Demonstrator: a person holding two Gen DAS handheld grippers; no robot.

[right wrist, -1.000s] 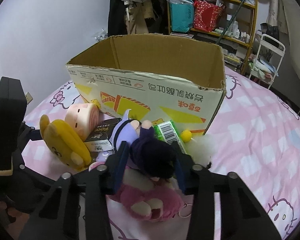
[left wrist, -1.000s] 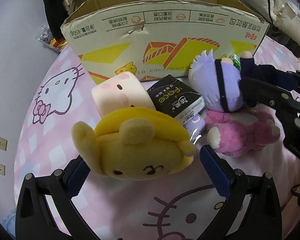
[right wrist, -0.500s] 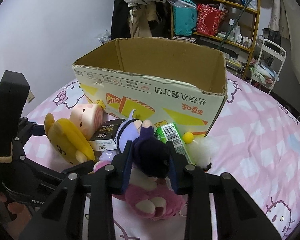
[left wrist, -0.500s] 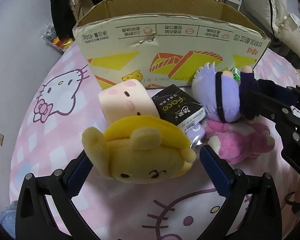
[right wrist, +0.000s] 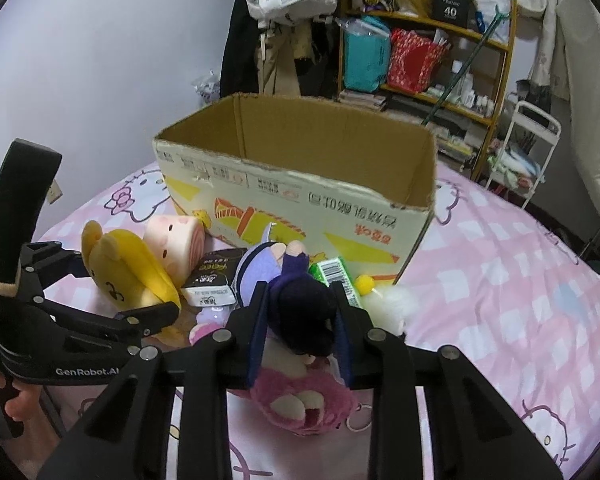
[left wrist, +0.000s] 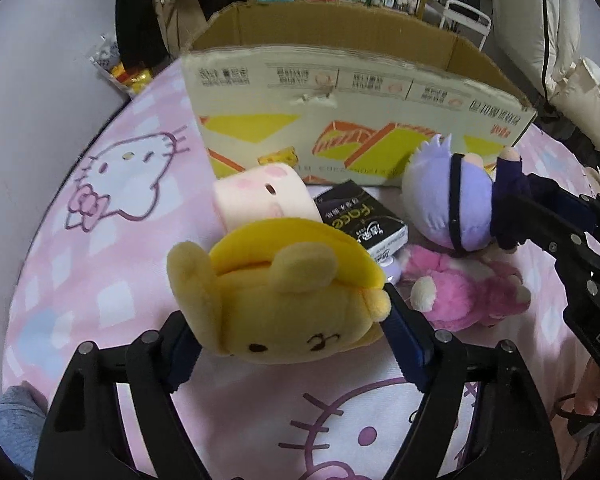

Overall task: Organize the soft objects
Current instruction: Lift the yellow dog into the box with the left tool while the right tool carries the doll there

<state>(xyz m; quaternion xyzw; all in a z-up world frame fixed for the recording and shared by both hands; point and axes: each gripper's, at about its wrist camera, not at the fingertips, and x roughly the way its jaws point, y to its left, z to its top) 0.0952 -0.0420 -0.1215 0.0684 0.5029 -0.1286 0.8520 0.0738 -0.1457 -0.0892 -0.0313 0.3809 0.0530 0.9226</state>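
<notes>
My left gripper point(left wrist: 286, 326) is shut on a yellow dog plush point(left wrist: 284, 300), held just above the pink bedsheet; the plush also shows in the right wrist view point(right wrist: 128, 270). My right gripper point(right wrist: 300, 304) is shut on the dark-clothed body of a purple-haired doll point(right wrist: 300, 300), whose head point(left wrist: 448, 208) shows in the left wrist view. A pink bear plush point(left wrist: 464, 296) lies under the doll. A pink roll plush point(left wrist: 264, 200) lies by the open cardboard box point(right wrist: 300, 184), which stands behind the toys.
A black tissue pack point(left wrist: 360, 220), a green packet point(right wrist: 336, 276) and a white-and-yellow fluffy toy point(right wrist: 388, 300) lie in front of the box. A shelf and a white cart point(right wrist: 528, 148) stand behind the bed point(right wrist: 520, 280).
The left gripper's jaws have closed onto the yellow plush and raised it slightly. The right gripper has tightened on the doll and lifted it a little. Both views have risen.
</notes>
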